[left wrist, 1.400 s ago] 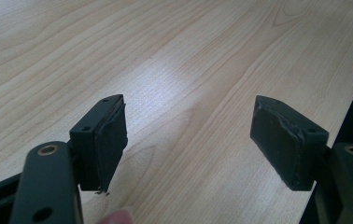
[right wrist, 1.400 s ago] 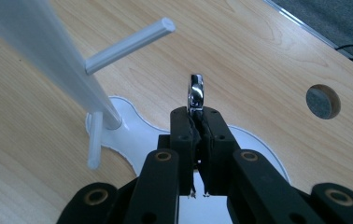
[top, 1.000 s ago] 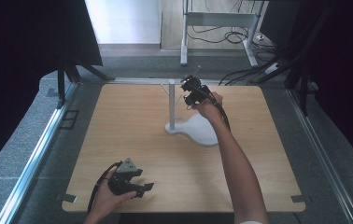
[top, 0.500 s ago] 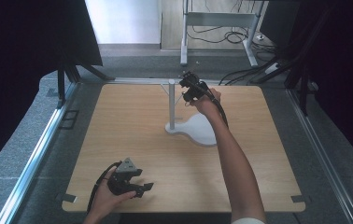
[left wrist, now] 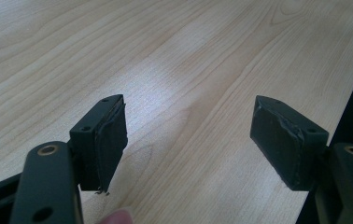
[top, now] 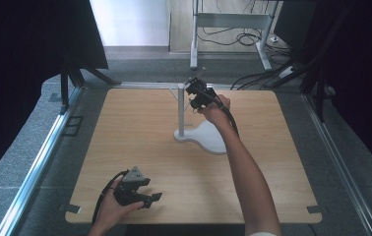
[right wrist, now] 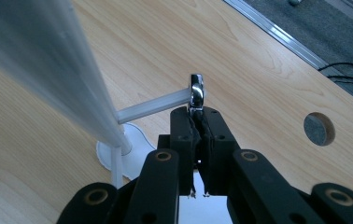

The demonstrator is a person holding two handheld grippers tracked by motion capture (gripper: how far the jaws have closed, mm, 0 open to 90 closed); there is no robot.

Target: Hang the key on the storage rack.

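The right arm stretches forward, its right gripper [top: 194,94] raised with jaws pressed together. The left gripper [top: 147,198] lies low near the body, jaws spread wide apart.

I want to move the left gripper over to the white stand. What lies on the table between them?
Nothing: in the high view, bare wood of the table runs from the left gripper to the white stand.

A pale wooden table [top: 139,142] sits on grey carpet [top: 31,147]. Beyond its far edge, a white desk frame [top: 231,19] stands over tangled cables [top: 223,37].
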